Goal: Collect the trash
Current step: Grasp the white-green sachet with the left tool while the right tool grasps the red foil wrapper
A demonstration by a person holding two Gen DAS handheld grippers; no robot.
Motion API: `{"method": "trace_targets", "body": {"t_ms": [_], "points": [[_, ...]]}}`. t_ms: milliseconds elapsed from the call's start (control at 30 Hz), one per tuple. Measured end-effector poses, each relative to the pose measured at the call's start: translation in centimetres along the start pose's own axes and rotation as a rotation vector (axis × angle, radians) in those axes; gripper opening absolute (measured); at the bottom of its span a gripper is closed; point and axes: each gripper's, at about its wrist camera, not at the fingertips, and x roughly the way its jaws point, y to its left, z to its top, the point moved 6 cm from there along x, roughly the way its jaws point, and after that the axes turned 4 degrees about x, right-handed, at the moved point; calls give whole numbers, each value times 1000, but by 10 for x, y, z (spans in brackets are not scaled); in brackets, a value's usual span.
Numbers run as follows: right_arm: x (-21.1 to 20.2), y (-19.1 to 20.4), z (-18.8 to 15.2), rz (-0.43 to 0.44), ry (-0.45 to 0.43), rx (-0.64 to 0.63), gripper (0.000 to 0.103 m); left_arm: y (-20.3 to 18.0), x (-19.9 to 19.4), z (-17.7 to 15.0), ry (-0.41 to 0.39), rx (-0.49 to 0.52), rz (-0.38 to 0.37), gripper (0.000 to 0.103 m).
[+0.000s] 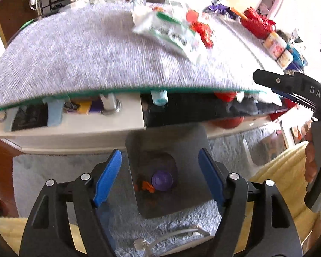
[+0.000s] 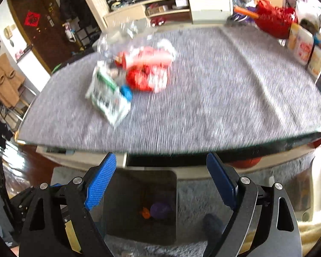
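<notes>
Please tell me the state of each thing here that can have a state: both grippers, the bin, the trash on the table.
left gripper: open, fingers empty
right gripper: open, fingers empty
bin: open top, purple and orange pieces inside
green-white packet: lying on table
red wrapper: crumpled, on table

Bin point(image 1: 171, 171) mouth at 6 o'clock lies open. Table edge point(image 1: 139, 90) overhangs at 12; trash pile point(image 2: 134, 75), prob. wrappers, blocks 11 o'clock.

We see the trash pile point(image 2: 134, 72) at eleven o'clock only as a motion-smeared heap; its print is unreadable. The bench point(image 1: 75, 53) edge hides most of the shelf clutter point(image 1: 85, 107) beneath. In the bin point(image 1: 167, 167), the orange scrap point(image 1: 147, 186) stays unidentifiable.
</notes>
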Motion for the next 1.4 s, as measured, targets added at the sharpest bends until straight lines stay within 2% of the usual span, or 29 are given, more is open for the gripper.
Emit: {"method": "trace_targets", "body": {"t_ms": [200,400,533,733,833,1100,1200,1233,1267,1400], "points": [[1,8,43,2,-15,-39,86,2,-16,46,-54,19,27,73],[20,16,72,20,11,-61,72,7,-18,100,-87,7,33,75],[40,18,82,66,46,-26,68,9,-12,117,-87,19,43,76],[76,22,86,93,107,23,69,6,11,122,-50,19,29,76],[90,19,90,71,113,36,75,4,23,123,-32,23,19,77],[110,19,89,99,132,50,79,-11,50,133,-8,-2,-67,80],[113,23,92,97,125,29,77,-17,59,135,0,-15,-82,82],[113,24,93,100,122,24,74,-18,62,137,1,-19,-84,82],[115,26,94,120,124,24,63,-19,64,138,3,-21,-85,82],[112,20,96,132,119,37,58,-24,76,143,9,-25,-73,82]]}}
